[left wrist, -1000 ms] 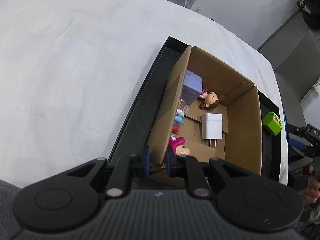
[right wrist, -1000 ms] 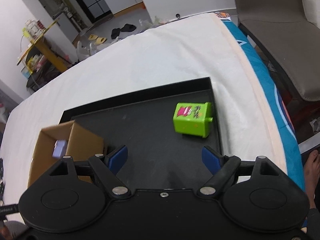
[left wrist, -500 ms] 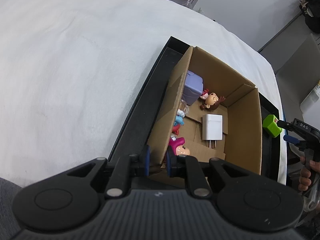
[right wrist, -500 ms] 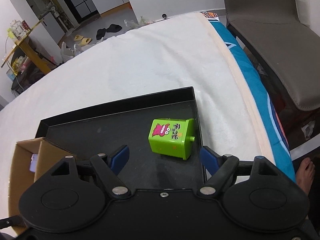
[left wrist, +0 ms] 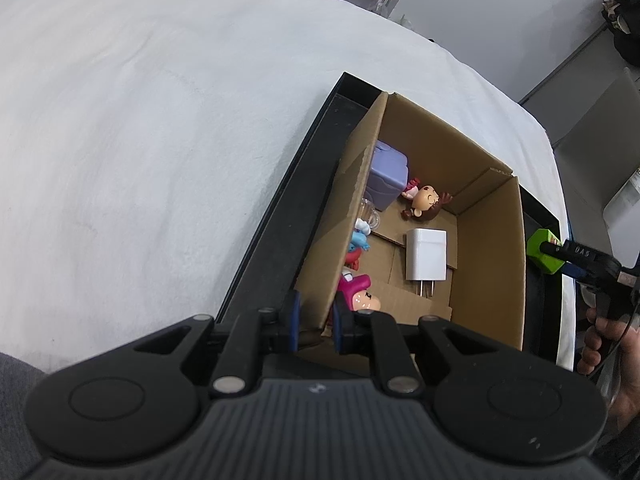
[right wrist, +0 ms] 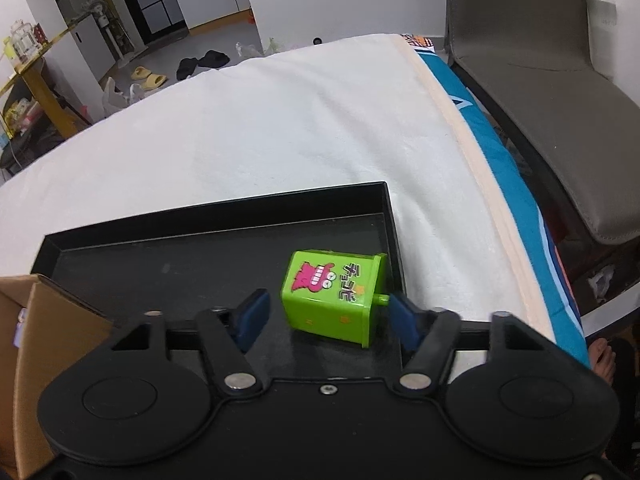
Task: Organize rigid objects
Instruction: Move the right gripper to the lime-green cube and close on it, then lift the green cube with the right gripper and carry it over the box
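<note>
Two jaws of the right gripper [right wrist: 325,316] closing around the green box [right wrist: 334,294].

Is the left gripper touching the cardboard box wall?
Touching. The left wrist view shows the left gripper shut on the cardboard box wall, blue pads pressed against both faces.

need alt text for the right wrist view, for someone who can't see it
The right hand-held gripper has just been closing around a green toy box lying on its side near the right wall of a black tray, with a gap still visible at the left pad. A cardboard box stands at the tray's left end, on a white cloth.
</note>
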{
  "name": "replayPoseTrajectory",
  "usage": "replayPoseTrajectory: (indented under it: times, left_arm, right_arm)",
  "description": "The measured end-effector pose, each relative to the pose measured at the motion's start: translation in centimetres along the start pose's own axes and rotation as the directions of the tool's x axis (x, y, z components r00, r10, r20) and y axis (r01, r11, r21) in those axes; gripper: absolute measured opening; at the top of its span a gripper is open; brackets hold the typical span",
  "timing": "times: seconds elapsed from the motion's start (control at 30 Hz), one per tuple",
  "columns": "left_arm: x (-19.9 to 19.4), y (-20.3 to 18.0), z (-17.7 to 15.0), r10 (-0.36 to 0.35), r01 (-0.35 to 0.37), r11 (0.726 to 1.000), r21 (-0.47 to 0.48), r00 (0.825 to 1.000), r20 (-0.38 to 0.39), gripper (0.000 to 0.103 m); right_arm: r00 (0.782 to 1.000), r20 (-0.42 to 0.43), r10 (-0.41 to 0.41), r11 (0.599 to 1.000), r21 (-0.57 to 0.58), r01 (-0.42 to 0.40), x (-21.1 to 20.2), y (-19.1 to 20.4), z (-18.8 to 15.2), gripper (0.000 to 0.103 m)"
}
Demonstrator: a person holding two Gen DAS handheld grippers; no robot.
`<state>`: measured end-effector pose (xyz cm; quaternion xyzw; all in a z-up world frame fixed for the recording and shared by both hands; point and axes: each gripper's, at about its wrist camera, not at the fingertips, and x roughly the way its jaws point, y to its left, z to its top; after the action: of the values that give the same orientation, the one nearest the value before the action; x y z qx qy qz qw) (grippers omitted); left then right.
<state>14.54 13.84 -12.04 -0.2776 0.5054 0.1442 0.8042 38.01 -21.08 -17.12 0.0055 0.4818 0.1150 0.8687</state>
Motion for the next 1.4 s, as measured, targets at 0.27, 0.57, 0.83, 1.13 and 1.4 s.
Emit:
replayPoseTrajectory:
  times: [0.27, 0.57, 0.83, 1.13, 1.4]
  left_arm:
    - [0.1, 0.0, 0.0, 0.000, 0.000, 1.000, 0.001, 1.000, -0.001, 0.015]
    - [0.2, 0.0, 0.0, -0.005, 0.005, 1.000, 0.003, 1.000, -0.003, 0.015]
    - [0.2, 0.1, 0.0, -0.007, 0.007, 1.000, 0.001, 1.000, -0.003, 0.015]
    - [0.2, 0.0, 0.1, -0.002, 0.002, 1.000, 0.002, 1.000, -0.007, 0.015]
    - [0.3, 0.1, 0.0, -0.009, 0.009, 1.000, 0.005, 1.000, -0.007, 0.015]
  right_arm:
    - [0.999, -0.048, 0.001, 0.999, -0.044, -0.003, -0.9, 0.7, -1.0, 0.049]
    - [0.990, -0.137, 0.033, 0.997, -0.058, -0.042, -2.1, 1.5, -2.5, 0.050]
    - [0.983, -0.179, 0.030, 0.997, -0.060, -0.041, -2.9, 1.6, -3.2, 0.051]
    - [0.991, -0.135, -0.006, 0.996, -0.093, -0.007, -2.2, 2.6, -3.6, 0.062]
    - [0.991, -0.133, -0.016, 0.993, -0.114, 0.001, -2.3, 3.0, -4.3, 0.050]
